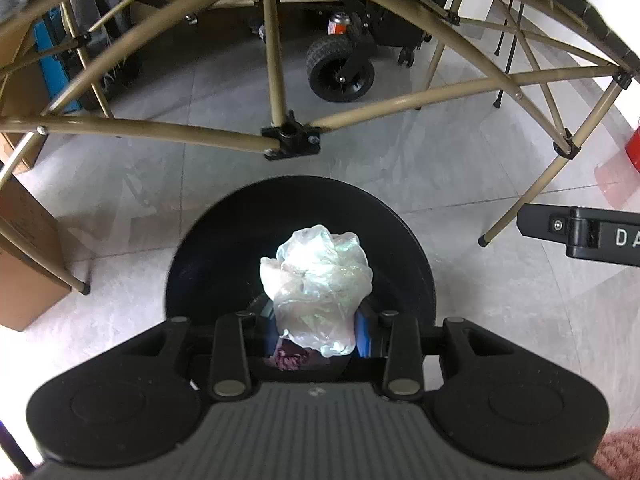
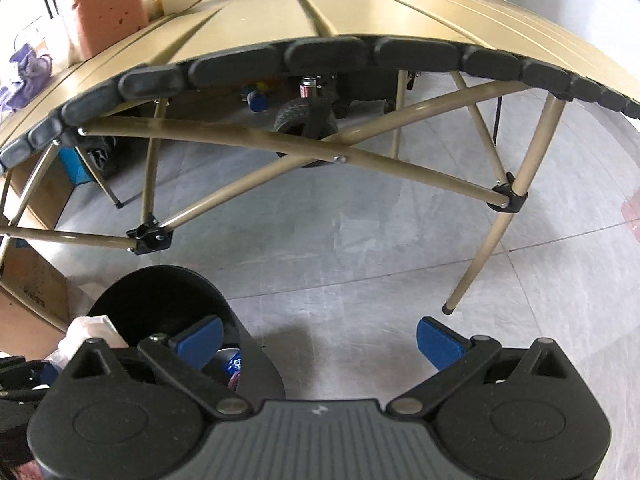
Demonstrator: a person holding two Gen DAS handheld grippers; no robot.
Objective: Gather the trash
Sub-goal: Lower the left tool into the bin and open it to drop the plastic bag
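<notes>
- A crumpled clear plastic bag [image 1: 318,280] is held between the pads of the left tongs [image 1: 316,326], which are closed down narrow on its lower part; the bulk of the bag stands proud of the tips.
- Directly below the bag, a round black bin [image 1: 208,248] stands on the grey floor [image 1: 480,312], just in front of the folding counter's [image 2: 360,12] near edge. From the left wrist view the bag sits over the middle of the bin's mouth.
- Some coloured rubbish can be glimpsed inside the bin beneath the tongs — what it is cannot be told.
- The right tongs [image 2: 320,340] are spread wide with nothing between the blue pads; they hang over bare floor, just to the right of the bin, whose rim shows behind the left-hand pad.
- The step in hand is judged to be the drop of the bag into the bin.
- To do it well, the bag should be kept centred over the opening and lowered towards the rim before the pads are parted, since light film can drift or cling.
- The pads should be opened fully — a half release may leave the film caught on a pad.
- A small shake may be needed if the bag sticks.
- The right tongs are best kept clear of the bin's mouth so the fall is not blocked.
</notes>
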